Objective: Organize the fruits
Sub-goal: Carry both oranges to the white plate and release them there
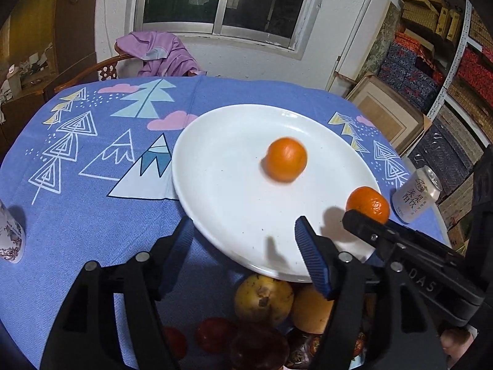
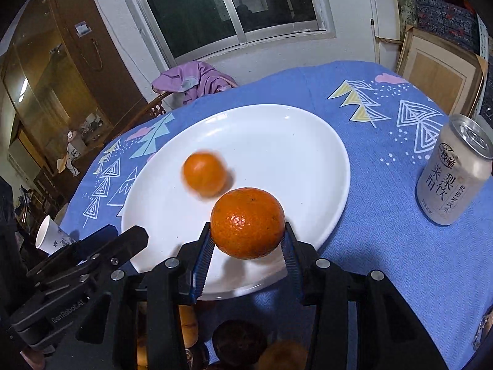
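Orange and blurred, one tangerine [image 1: 286, 159] sits loose near the middle of the white plate [image 1: 215, 141], and your left gripper [image 1: 243, 240] hangs over the plate's near rim with its jaws spread and nothing between them. That blur suggests the fruit is rolling, so the wide plate is doing its job as a catch basin. Your right gripper [image 2: 248, 240] has its blue pads clamped on the second tangerine [image 2: 248, 222], held just above the near part of the plate, well placed for a short, soft drop beside the first. Below both grippers, off the plate's near edge, more fruit waits: a yellow pear-like one [image 1: 263, 297] and some darker red pieces. Mind the drink can [image 2: 453, 172] standing on the blue cloth [image 2: 385, 215] to the right; it is clear of the plate, I'd say.
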Motion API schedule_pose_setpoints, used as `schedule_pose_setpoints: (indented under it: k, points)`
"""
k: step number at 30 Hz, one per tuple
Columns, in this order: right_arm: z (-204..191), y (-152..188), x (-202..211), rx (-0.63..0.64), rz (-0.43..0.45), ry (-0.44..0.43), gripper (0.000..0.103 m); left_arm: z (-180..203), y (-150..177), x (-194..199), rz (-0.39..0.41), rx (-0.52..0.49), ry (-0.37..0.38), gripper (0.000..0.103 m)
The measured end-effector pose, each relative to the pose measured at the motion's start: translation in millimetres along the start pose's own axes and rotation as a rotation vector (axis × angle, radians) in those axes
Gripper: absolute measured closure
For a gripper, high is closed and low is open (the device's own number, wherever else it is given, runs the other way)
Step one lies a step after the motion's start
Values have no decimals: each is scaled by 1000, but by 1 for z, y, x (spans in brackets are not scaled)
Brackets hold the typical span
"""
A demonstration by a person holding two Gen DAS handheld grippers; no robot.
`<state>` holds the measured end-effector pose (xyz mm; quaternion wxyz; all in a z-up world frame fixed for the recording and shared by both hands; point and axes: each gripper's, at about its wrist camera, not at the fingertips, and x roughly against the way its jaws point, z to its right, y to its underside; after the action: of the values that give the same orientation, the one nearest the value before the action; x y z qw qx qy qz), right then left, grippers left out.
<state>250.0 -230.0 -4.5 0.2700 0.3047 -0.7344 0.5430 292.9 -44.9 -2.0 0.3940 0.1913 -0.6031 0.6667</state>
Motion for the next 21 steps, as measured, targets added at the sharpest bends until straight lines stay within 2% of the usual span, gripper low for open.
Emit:
schedule_pose_setpoints:
  k: [7, 11, 13, 17, 21]
  points:
    - [0, -3, 13, -8, 21, -19, 57, -9, 0, 17, 17, 28, 4, 35]
    - [0, -4, 18, -9, 33, -22, 57, -14, 0, 35, 49, 39, -7, 25]
    - [1, -4, 15, -5, 39, -18, 40, -13, 0, 39, 51, 30, -21, 24]
    - [4, -5, 17, -25, 55, -47, 39, -10, 3, 35, 38, 14, -33, 24]
    - [-5, -6, 28, 25, 87, -24, 39, -9, 5, 29, 26, -14, -55, 24]
